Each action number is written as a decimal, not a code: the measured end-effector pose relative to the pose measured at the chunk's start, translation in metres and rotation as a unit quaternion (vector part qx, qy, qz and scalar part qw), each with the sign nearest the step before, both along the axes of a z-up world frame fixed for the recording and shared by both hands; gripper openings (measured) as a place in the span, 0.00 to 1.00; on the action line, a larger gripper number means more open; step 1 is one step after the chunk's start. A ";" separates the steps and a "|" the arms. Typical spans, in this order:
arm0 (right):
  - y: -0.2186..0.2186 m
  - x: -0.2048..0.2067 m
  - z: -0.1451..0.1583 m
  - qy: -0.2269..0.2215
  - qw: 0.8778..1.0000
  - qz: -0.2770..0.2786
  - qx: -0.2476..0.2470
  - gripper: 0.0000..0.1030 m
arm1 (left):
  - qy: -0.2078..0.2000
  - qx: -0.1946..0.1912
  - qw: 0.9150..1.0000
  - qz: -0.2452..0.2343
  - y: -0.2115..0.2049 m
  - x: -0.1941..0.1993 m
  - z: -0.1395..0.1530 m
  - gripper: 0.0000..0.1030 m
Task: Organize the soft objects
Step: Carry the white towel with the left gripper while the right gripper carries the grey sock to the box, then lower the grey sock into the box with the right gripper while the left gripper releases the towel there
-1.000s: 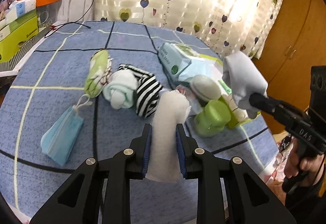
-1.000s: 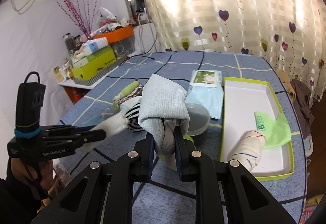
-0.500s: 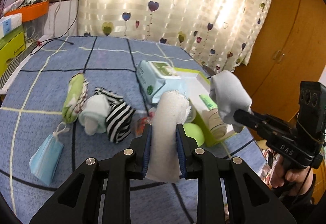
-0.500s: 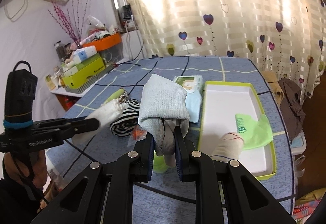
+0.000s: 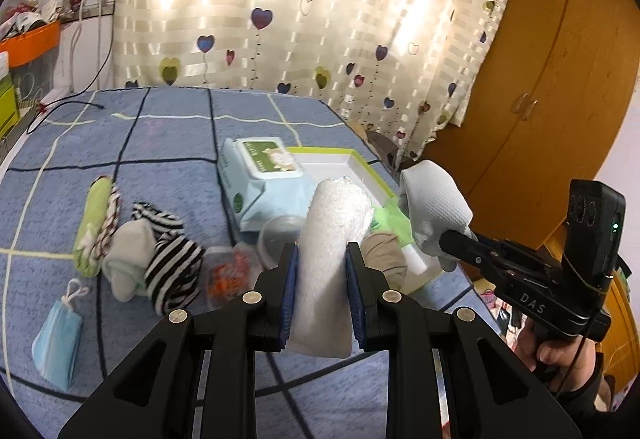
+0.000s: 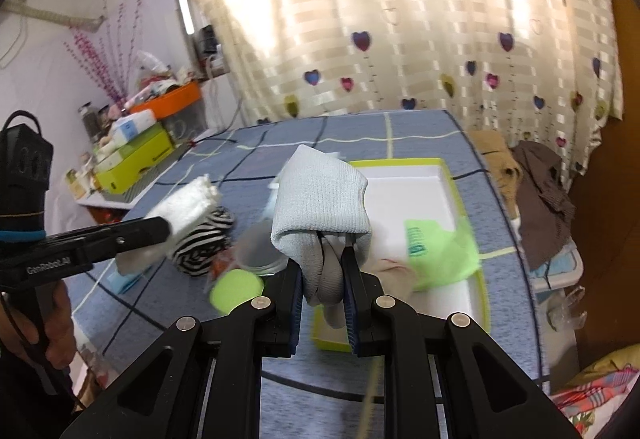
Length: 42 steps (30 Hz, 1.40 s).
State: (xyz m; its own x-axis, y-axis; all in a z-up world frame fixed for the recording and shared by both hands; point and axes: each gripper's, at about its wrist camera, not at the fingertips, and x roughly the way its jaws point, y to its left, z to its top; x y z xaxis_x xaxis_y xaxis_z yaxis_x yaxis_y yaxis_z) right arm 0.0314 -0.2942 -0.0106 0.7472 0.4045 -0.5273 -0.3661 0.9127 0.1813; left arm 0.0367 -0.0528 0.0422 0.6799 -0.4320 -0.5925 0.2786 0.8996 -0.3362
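Task status: partly done, judging from the layout. The green-rimmed tray already holds a rolled beige sock and a green bag at its near end; the far half of its white floor is bare. Two more soft items are in transit, one per gripper. Several items remain on the blue blanket, left of the tray: a green patterned roll, a pale rolled sock, a striped sock and a blue face mask. A pack of wet wipes lies just beside the tray, with a round clear lid and a green cap near it. Whether these last three belong in the tray cannot be determined.

Left gripper: both fingers clamp a white rolled towel near its lower end. The roll stands upright between the pads and is held above the blanket, short of the tray's near corner.

Right gripper: both fingers clamp the gathered tail of a light grey sock, and the bulk of it mushrooms above the pads. It is held in the air over the near end of the tray. The right view is motion-blurred, so finer detail in the tray is unclear.

Both grippers point forward toward the tray, side by side and apart.
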 end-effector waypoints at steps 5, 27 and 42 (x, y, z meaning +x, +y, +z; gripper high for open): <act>-0.027 0.004 -0.003 0.004 1.000 -0.031 0.003 0.16 | 0.001 -0.002 1.000 -0.014 -0.016 0.008 0.002 0.24; -0.060 0.048 -0.065 0.098 0.993 -0.065 -0.011 0.21 | 0.026 0.014 0.999 -0.039 -0.070 0.042 -0.002 0.24; -0.071 0.044 -0.054 0.070 0.996 -0.060 0.001 0.48 | 0.052 0.026 0.998 -0.026 -0.108 0.080 -0.014 0.24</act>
